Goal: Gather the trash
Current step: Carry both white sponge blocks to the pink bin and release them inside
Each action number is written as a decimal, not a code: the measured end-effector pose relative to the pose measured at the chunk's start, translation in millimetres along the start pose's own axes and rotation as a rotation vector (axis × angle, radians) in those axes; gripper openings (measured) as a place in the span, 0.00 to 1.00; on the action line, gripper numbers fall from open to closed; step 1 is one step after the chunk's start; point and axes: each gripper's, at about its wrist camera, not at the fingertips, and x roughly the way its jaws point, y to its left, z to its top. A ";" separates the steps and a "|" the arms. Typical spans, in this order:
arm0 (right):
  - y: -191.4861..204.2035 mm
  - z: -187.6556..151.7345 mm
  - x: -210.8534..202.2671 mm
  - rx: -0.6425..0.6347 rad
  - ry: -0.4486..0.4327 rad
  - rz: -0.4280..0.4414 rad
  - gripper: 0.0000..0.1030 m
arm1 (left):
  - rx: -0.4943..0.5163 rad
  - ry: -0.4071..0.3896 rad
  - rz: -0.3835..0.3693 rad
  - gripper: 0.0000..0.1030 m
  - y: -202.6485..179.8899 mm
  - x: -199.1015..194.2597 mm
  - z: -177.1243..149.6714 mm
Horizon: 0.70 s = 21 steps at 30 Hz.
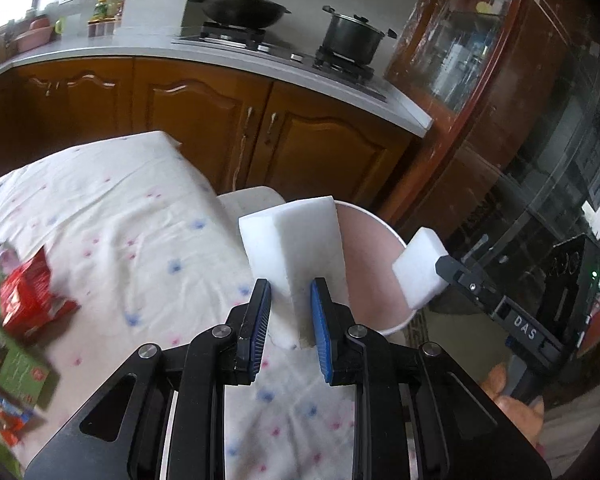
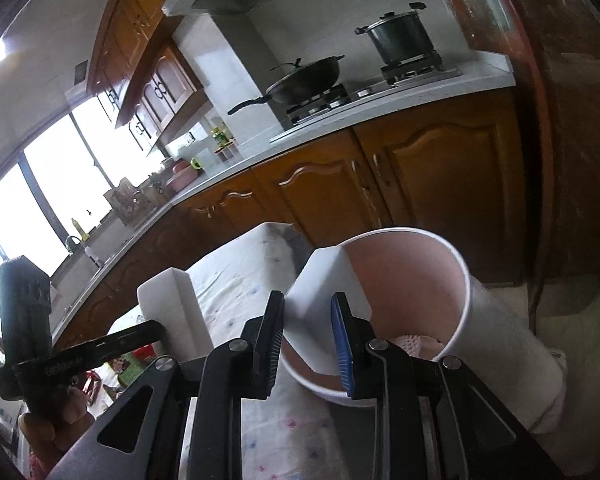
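Observation:
My left gripper [image 1: 291, 312] is shut on a white foam block [image 1: 296, 248] and holds it at the table's right edge, beside the rim of a white bin [image 1: 396, 240] with a pink inside. My right gripper [image 2: 308, 336] is shut on a second white foam block [image 2: 324, 300] and holds it over the bin's [image 2: 456, 300] near rim. That second block [image 1: 418, 272] also shows in the left wrist view, on the bin's right side. The left gripper's block [image 2: 176, 312] shows in the right wrist view, to the left.
The table has a white cloth with coloured dots [image 1: 132, 232]. Red and green wrappers [image 1: 24, 300] lie at its left edge. Behind stand wooden kitchen cabinets [image 1: 204, 120], a wok [image 1: 240, 8] and a pot [image 1: 352, 36] on the stove, and a dark wooden cupboard [image 1: 480, 92] at right.

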 end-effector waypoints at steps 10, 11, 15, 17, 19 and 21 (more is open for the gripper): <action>-30.4 12.9 14.1 0.046 0.011 -0.027 0.24 | 0.039 0.079 -0.016 0.19 -30.3 57.1 19.2; -32.2 14.0 16.2 0.046 0.013 -0.030 0.24 | 0.042 0.087 -0.016 0.19 -31.9 61.6 19.8; -40.0 16.2 21.8 0.053 0.025 -0.039 0.25 | 0.051 0.119 -0.010 0.20 -35.2 76.2 19.4; -43.0 16.4 24.3 0.055 0.028 -0.042 0.26 | 0.057 0.126 0.000 0.20 -37.4 81.2 19.6; -45.3 16.1 26.7 0.056 0.031 -0.045 0.27 | 0.061 0.133 0.008 0.21 -38.0 86.7 20.8; -47.3 16.1 29.6 0.059 0.038 -0.045 0.27 | 0.058 0.142 0.008 0.22 -39.7 91.6 22.1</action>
